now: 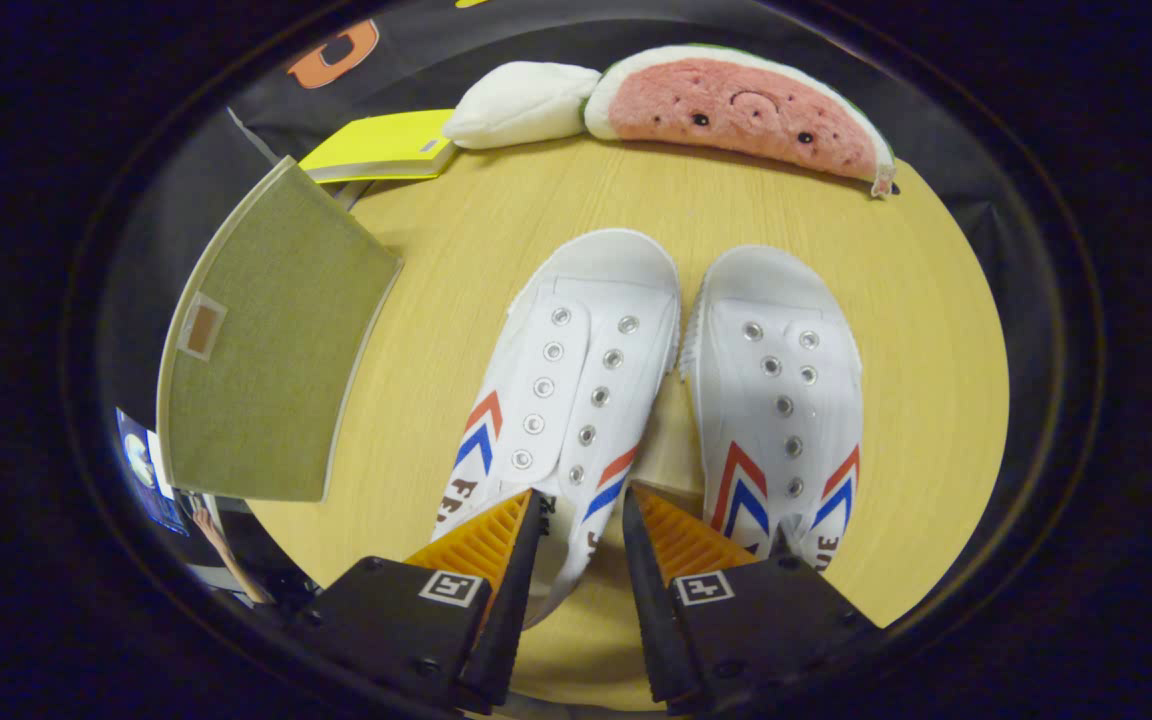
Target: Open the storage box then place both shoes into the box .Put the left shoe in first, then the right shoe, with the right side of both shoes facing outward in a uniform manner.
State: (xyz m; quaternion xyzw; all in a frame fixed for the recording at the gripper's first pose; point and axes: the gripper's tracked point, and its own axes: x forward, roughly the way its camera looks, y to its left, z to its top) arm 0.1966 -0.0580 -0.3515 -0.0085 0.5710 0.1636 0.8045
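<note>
Two white canvas shoes with red and blue chevrons stand side by side on the round wooden table, toes pointing away from me. My gripper straddles the inner side wall of the left shoe near its heel. One finger is inside the shoe's opening and the other sits outside it, in the gap between the shoes; both press on that wall. The right shoe rests just right of the fingers, untouched. An olive-green fabric panel of the storage box rises at the table's left edge, left of the left shoe.
A watermelon-slice plush and a white plush lie at the table's far edge. A yellow book sits behind the box. A person's arm shows below the box, off the table.
</note>
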